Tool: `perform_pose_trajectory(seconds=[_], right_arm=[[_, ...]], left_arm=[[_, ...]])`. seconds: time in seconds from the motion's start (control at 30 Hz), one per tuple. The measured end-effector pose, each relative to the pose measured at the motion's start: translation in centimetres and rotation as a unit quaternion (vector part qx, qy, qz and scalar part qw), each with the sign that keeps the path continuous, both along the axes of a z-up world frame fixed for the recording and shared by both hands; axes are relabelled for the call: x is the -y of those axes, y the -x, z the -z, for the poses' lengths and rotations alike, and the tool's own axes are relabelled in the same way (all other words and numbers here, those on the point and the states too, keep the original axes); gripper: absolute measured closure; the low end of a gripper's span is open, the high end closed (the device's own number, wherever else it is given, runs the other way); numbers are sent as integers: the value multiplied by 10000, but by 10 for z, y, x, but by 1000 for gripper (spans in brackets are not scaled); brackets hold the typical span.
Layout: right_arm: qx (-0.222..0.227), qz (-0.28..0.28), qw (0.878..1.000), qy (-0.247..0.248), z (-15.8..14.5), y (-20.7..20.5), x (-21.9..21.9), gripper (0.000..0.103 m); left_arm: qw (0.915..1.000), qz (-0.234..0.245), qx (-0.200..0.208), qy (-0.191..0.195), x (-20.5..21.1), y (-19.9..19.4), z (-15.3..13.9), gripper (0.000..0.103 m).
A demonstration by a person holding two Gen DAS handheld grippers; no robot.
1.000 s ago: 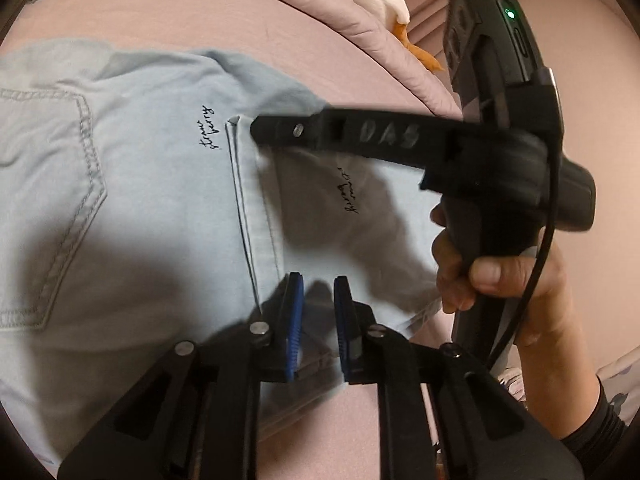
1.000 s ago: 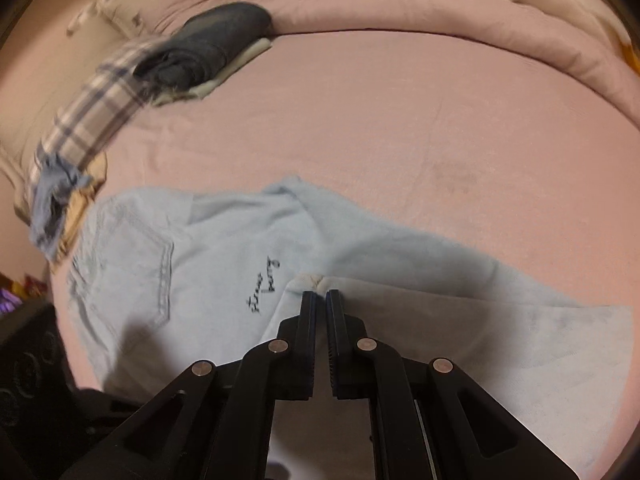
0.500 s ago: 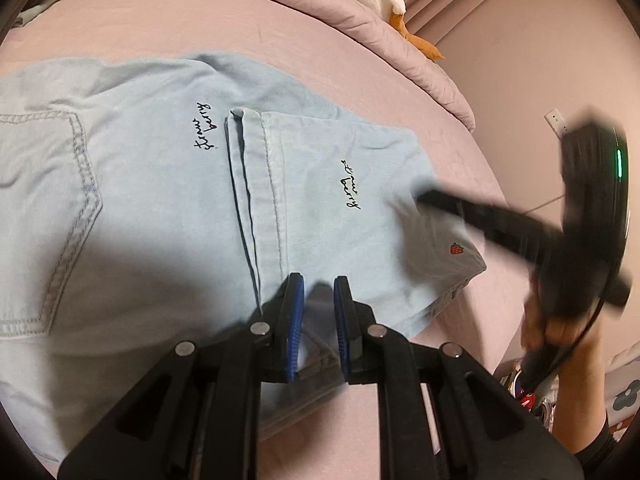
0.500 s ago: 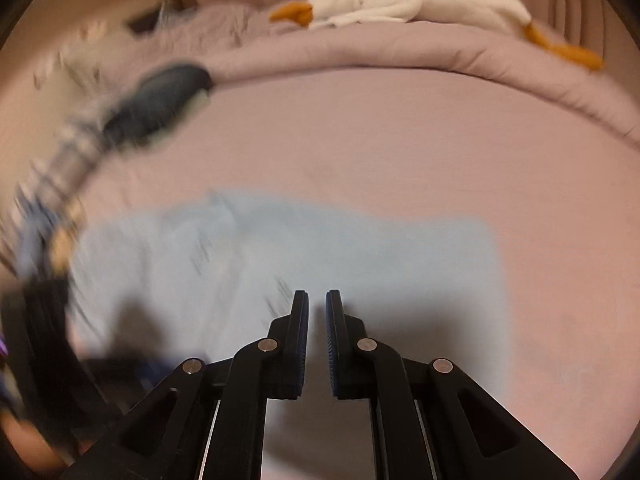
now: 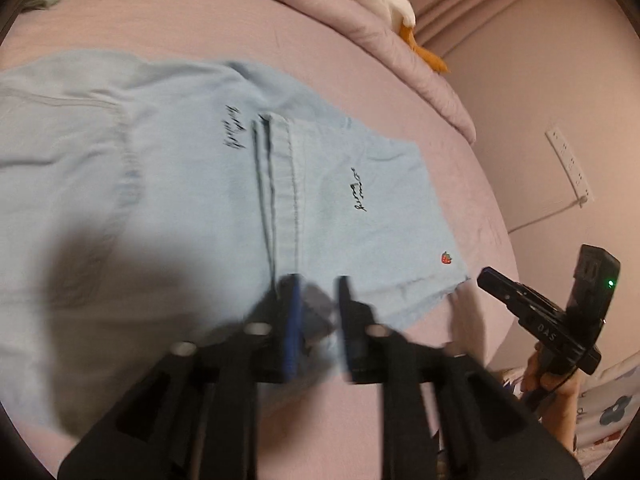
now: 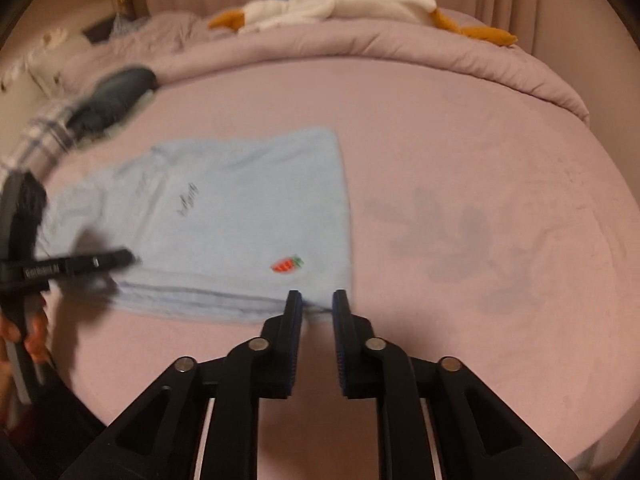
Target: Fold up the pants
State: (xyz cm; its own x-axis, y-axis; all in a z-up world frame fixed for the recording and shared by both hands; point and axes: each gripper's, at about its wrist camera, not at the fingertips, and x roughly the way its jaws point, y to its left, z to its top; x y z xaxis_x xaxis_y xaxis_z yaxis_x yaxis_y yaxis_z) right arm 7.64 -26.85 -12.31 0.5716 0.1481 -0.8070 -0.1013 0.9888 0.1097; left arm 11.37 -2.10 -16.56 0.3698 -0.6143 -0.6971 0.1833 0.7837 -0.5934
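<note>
Here a wide bed with a smooth pink sheet (image 6: 460,152) fills both views, edged at the far side by a rolled pink quilt (image 6: 360,52). On that quilt lies a long white plush goose with orange beak and feet (image 6: 340,4).

The pale blue denim pants (image 5: 180,184) lie flat on the sheet, folded over themselves so that a hemmed leg end rests across the upper part; its stitched hem runs in a line toward the left wrist camera. Black handwritten lettering shows on both layers, and a small red strawberry patch (image 5: 446,258) sits near the folded corner closest to the bed's edge. Beyond the pants, at the far left of the right wrist view, a dark grey folded garment (image 6: 116,88) rests on a plaid cloth (image 6: 44,136).

The left gripper (image 5: 316,316), black with blue pads, hangs over the near edge of the pants; its jaws have just been opening and now stand apart, and motion blur hides whether cloth still lies between them. The right gripper (image 6: 318,316) sits just off the folded corner, near the strawberry; its jaws have just been opening too, parted a little, with nothing between them.

A white power strip (image 5: 568,164) hangs on the wall.
</note>
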Motion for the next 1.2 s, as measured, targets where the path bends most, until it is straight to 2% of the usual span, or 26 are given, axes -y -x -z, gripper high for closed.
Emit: perform_pose_trajectory(seconds=[0.03,0.13,0.23,0.27,0.3,0.37,0.47,0.57,0.6,0.73,0.87,1.0,1.07,1.1,1.17,1.2], right_arm=[[78,21,9999,-141,0,-2,-2,82],[264,-12,9986,-468,2,-10,-15,80],[241,-194,9975,-637,16,-19,-35,80],[107,-305,9979,-552,24,-23,-45,80],[-23,-425,9988,-242,34,-26,-57,79],[20,-621,9972,404,37,-27,-75,79],[-182,-577,9965,579,27,-34,-81,79],[12,-821,9962,285,13,-29,-89,79],[63,-919,9955,198,9,-27,-94,79],[171,-1229,9923,-39,4,-24,-120,79],[223,-1555,9875,-154,3,-20,-145,79],[250,-1785,9835,-145,-1,-19,-169,79],[225,-1920,9810,-130,0,-22,-178,79],[197,-1939,9807,-137,0,-25,-180,79],[107,-1897,9817,-117,2,-35,-183,79],[73,-1866,9823,-113,4,-39,-183,79]], left_arm=[[10000,-82,33,-18,-6,4,-3,54],[9994,-334,131,30,-33,20,-11,55],[9972,-729,52,135,-72,40,-11,55],[9958,-884,8,230,-86,48,-10,55],[9943,-1023,-31,316,-99,56,-10,55],[9913,-1273,-63,314,-120,72,-10,55],[9852,-1662,-176,386,-148,93,-6,55],[9730,-2177,-374,673,-173,100,4,53],[9667,-2355,-484,878,-180,99,12,53],[9487,-2841,-502,1290,-192,91,21,53],[9304,-3367,-292,1422,-199,78,21,53],[9188,-3633,-228,1525,-203,65,17,53],[9196,-3600,-348,1531,-208,58,15,62],[9233,-3556,-401,1398,-210,55,13,76],[9329,-3405,-329,1123,-208,52,7,79],[9380,-3313,-170,1008,-206,54,1,80]])
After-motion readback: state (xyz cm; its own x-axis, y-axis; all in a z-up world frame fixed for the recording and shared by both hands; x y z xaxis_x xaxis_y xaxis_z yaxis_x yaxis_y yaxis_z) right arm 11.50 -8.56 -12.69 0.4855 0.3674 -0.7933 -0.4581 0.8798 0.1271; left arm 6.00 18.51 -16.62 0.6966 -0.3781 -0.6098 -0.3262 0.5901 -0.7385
